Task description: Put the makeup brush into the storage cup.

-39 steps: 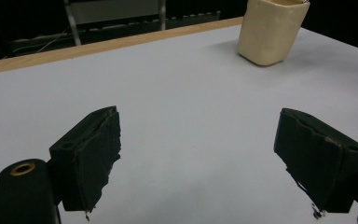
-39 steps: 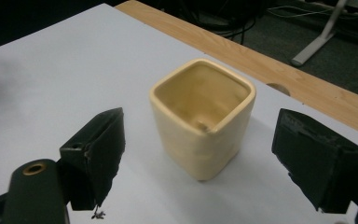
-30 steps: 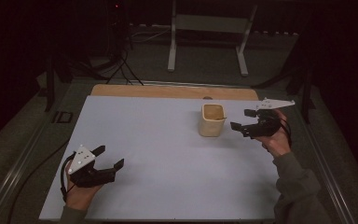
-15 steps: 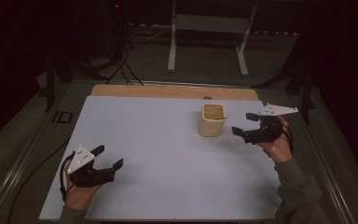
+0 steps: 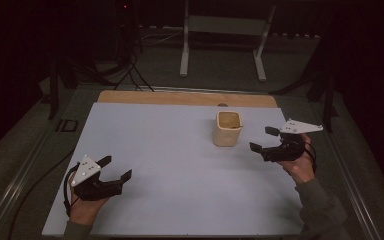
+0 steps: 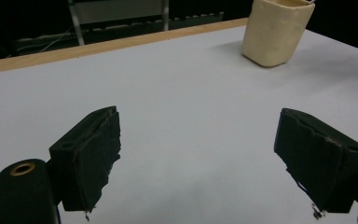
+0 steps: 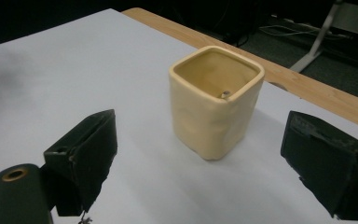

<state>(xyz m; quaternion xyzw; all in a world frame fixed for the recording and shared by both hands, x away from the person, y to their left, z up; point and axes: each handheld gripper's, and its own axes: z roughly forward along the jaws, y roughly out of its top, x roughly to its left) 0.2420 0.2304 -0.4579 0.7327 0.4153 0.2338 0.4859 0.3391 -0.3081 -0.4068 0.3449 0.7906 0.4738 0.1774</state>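
A cream square cup (image 5: 228,129) stands upright on the white table top (image 5: 170,150), toward the back right. My right gripper (image 5: 262,139) is open just to the right of the cup, its jaws pointing at it with a small gap between. In the right gripper view the cup (image 7: 214,100) stands a little beyond and between the two black jaws, untouched, with a small object at its bottom. My left gripper (image 5: 116,168) rests open near the front left with nothing between its jaws. In the left gripper view the cup (image 6: 276,30) is far off at the upper right.
A wooden strip (image 5: 185,98) runs along the table's back edge. Beyond it stand a metal frame (image 5: 222,35) and cables (image 5: 130,70) on a dark floor. A small dark item (image 5: 67,125) lies just off the table's left edge.
My right gripper has drifted right and toward the front, opening a small gap from the cup. The left gripper and the cup have stayed in place.
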